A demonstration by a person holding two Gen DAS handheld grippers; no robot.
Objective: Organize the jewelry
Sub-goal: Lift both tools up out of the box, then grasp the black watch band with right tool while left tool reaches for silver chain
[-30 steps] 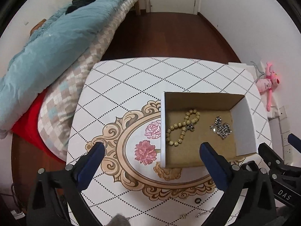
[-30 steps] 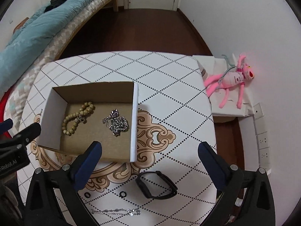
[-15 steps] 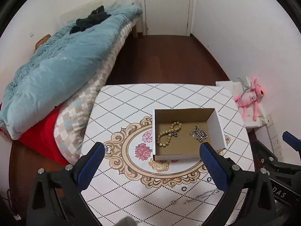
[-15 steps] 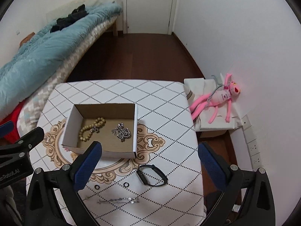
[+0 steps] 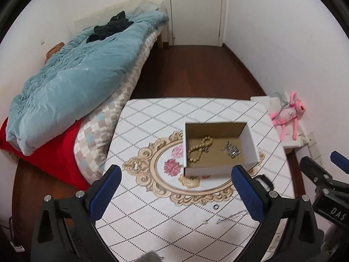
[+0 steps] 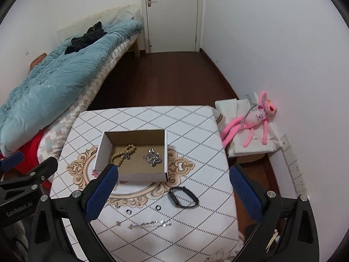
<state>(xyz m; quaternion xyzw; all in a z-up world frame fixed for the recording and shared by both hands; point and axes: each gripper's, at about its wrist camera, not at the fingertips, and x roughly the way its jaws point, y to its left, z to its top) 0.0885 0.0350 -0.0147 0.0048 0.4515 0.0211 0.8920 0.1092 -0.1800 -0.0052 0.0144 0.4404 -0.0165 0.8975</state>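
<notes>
An open cardboard box stands on the patterned table; it also shows in the left wrist view. Inside lie a beige bead bracelet and a silver chain. On the table in front lie a black wristband, two small rings, a small earring and a silver chain bracelet. My right gripper is open and empty, high above the table's near side. My left gripper is open and empty, also raised well back.
A bed with a teal duvet and red pillow runs along the left. A pink plush toy lies on white boxes at the right wall. A dark wood floor and a closed door lie beyond.
Both grippers have pulled up and back from the box, so the table and room look smaller and farther. Both stayed open and empty. The jewelry has not moved.
</notes>
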